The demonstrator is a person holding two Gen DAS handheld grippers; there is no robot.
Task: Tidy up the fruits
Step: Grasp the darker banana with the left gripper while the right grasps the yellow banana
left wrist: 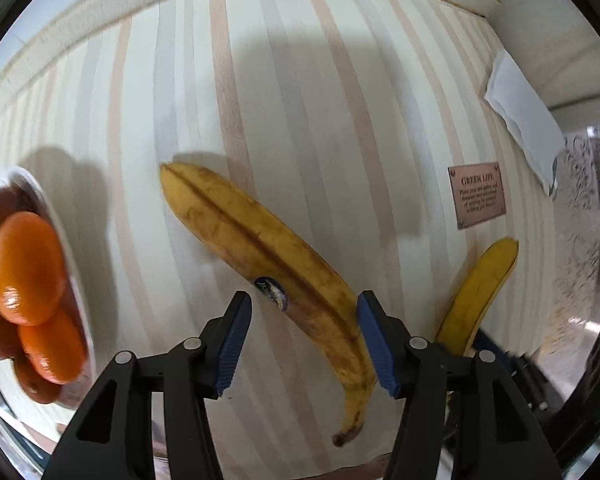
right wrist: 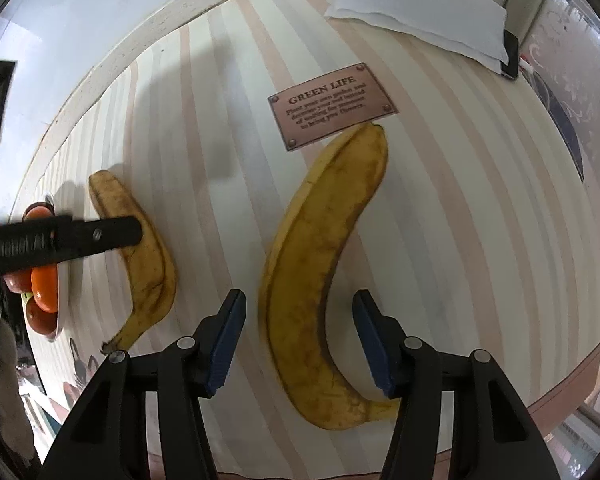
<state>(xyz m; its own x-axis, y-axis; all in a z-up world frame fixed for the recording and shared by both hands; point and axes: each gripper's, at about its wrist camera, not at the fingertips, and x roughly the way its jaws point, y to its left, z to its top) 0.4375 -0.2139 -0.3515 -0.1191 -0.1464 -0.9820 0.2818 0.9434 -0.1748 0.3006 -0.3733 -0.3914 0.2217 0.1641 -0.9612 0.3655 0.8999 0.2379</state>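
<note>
While unpinched, bananas [left wrist: 268, 264] (two) between claws [left wrist: 304, 344]

Both tongs point steeply down at the surface. The left tongs [left wrist: 303, 344] stand partly apart, black arms with blue ribbed pads [left wrist: 233, 346], straddling a banana [left wrist: 260, 248]; the right pad looks to touch its edge, the left stands clear. The right tongs [right wrist: 298, 342] are likewise part-open, straddling the other banana [right wrist: 312, 280], neither pad pressing on it.
</note>
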